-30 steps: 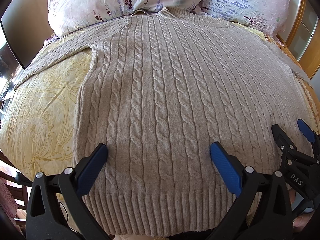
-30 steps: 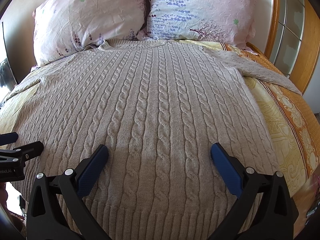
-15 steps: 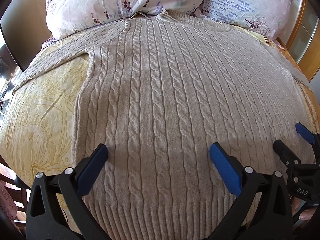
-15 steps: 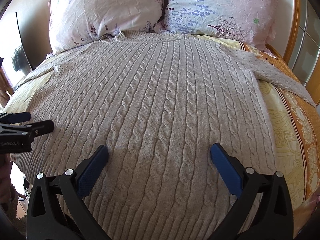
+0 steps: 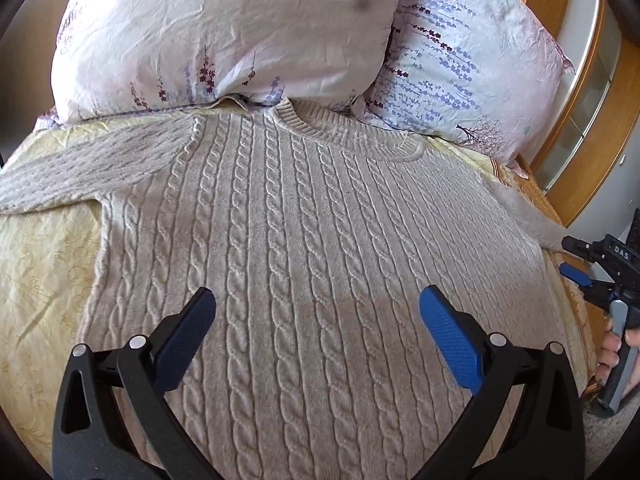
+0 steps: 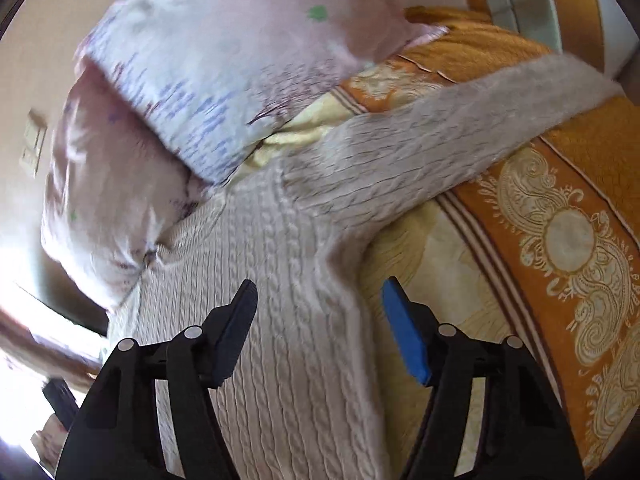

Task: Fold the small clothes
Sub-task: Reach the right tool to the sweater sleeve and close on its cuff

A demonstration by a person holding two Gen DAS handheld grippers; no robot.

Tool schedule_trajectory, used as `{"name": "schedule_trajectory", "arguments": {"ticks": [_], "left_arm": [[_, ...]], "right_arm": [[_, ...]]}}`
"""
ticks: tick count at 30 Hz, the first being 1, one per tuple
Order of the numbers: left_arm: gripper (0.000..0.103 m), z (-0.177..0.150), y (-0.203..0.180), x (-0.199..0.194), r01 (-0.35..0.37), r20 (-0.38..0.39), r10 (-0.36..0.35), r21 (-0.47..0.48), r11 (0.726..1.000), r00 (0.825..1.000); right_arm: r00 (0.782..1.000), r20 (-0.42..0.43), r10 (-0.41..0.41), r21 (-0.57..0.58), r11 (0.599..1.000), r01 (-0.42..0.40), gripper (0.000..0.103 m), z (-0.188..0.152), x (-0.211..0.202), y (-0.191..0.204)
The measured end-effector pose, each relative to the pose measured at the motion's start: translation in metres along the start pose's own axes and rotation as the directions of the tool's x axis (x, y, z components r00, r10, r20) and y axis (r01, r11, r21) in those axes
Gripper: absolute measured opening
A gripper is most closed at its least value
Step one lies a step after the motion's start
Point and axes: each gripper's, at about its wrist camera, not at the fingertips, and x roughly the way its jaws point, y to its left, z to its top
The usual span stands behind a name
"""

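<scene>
A beige cable-knit sweater [image 5: 304, 248] is seen spread flat on the bed [image 5: 44, 264], filling the middle of the left wrist view, its collar at the upper centre just below two floral pillows [image 5: 224, 32]. One sleeve [image 5: 80, 168] is stretched toward the left edge of the frame over the pale yellow bedspread. The left gripper [image 5: 316, 320] is shown in the lower part of that view with its fingers held wide apart above the sweater body, nothing between them.

At the right edge of the same frame the right gripper [image 5: 576, 260] is visible beside the end of the other sleeve, a hand [image 5: 616, 348] wrapped round its handle. In the blurred, tilted right wrist view, the right gripper [image 6: 320, 332] is seen with its fingers apart over the side edge of the sweater [image 6: 280, 320], below the armpit; the sleeve [image 6: 460, 128] runs toward the upper right across the orange patterned border [image 6: 568, 240] of the bedspread. The pillows [image 6: 192, 80] are seen in the upper left.
</scene>
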Motion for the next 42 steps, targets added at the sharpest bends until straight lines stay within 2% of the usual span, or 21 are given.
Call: {"name": "schedule_trajectory", "arguments": {"ticks": [2, 3, 5, 10, 12, 13, 14, 18, 22, 26, 31, 42], "left_arm": [[0.101, -0.007, 0.008, 0.014, 0.015, -0.010, -0.016, -0.029, 0.999, 1.000], [0.101, -0.008, 0.010, 0.017, 0.015, -0.026, -0.016, -0.040, 0.999, 1.000], [0.101, -0.008, 0.008, 0.013, 0.063, -0.011, -0.064, -0.033, 0.997, 0.998], [0.101, -0.009, 0.006, 0.015, 0.060, -0.022, -0.061, -0.029, 0.998, 0.998], [0.101, -0.010, 0.010, 0.014, 0.073, -0.018, -0.074, -0.038, 0.997, 0.997], [0.101, -0.010, 0.011, 0.014, 0.080, -0.015, -0.081, -0.044, 0.996, 0.997], [0.101, -0.011, 0.013, 0.013, 0.087, -0.012, -0.087, -0.049, 0.995, 0.996], [0.101, -0.013, 0.015, 0.011, 0.102, -0.006, -0.103, -0.061, 0.993, 0.995], [0.101, -0.013, 0.014, 0.011, 0.103, -0.006, -0.103, -0.062, 0.993, 0.995], [0.101, -0.012, 0.013, 0.011, 0.093, -0.011, -0.094, -0.055, 0.994, 0.996], [0.101, -0.010, 0.012, 0.013, 0.091, -0.013, -0.092, -0.053, 0.994, 0.996], [0.101, -0.010, 0.012, 0.012, 0.097, -0.011, -0.098, -0.057, 0.994, 0.995]], "right_arm": [[0.998, -0.010, 0.056, 0.148, 0.987, -0.054, 0.061, 0.018, 0.009, -0.025], [0.998, -0.008, 0.068, 0.199, 0.978, -0.065, 0.061, 0.024, 0.012, -0.034], [0.997, -0.005, 0.076, 0.263, 0.962, -0.072, 0.060, 0.033, 0.020, -0.046], [0.992, -0.041, 0.123, 0.271, 0.957, -0.108, 0.055, 0.038, 0.044, -0.039], [0.990, -0.030, 0.136, 0.266, 0.956, -0.123, 0.055, 0.042, 0.051, -0.035], [0.991, -0.014, 0.136, 0.272, 0.954, -0.127, 0.052, 0.045, 0.052, -0.036], [0.991, 0.003, 0.131, 0.286, 0.950, -0.126, 0.045, 0.051, 0.054, -0.039], [0.990, 0.135, 0.050, 0.395, 0.913, -0.100, 0.039, 0.078, 0.035, -0.078], [0.964, 0.258, -0.070, 0.505, 0.860, -0.073, 0.034, 0.100, 0.002, -0.126], [0.958, 0.273, -0.088, 0.543, 0.836, -0.078, 0.021, 0.105, -0.012, -0.154], [0.949, 0.300, -0.101, 0.562, 0.822, -0.091, 0.017, 0.111, -0.020, -0.167], [0.947, 0.282, -0.154, 0.509, 0.861, -0.011, 0.012, 0.115, -0.014, -0.147]]}}
